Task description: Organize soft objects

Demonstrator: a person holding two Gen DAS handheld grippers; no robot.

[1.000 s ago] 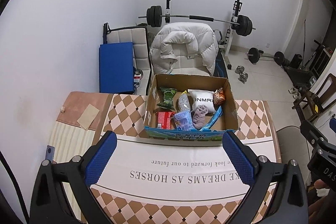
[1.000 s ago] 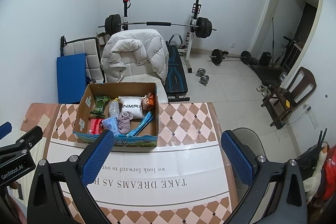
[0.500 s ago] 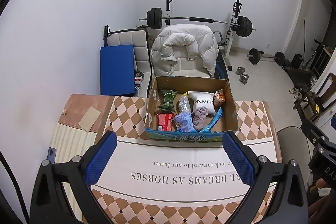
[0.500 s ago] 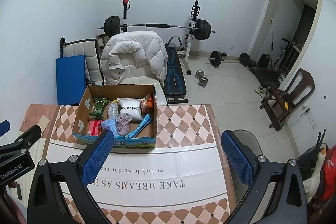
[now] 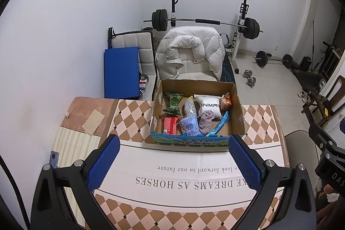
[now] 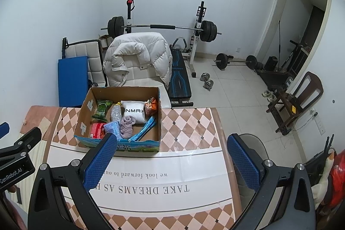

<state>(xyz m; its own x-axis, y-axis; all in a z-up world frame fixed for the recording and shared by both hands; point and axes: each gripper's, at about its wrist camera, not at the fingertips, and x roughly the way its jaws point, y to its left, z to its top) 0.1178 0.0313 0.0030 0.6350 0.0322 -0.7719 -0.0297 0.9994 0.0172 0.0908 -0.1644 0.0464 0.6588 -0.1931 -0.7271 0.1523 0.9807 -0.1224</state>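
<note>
both grippers are held high over the table (image 5: pixel 138 122), jaws spread wide, nothing gripped. the left gripper (image 5: pixel 173 162) is aimed at the cardboard box (image 5: pixel 238 115) at twelve o'clock; from the right gripper (image 6: pixel 172 160) the box (image 6: pixel 160 118) is seen at eleven. packed inside: a white pillow pack (image 5: pixel 210 106), a purple cloth (image 5: pixel 206 122) at its six, a green packet (image 5: pixel 174 103) at nine, a red packet (image 5: pixel 170 124) near the front wall.
</note>
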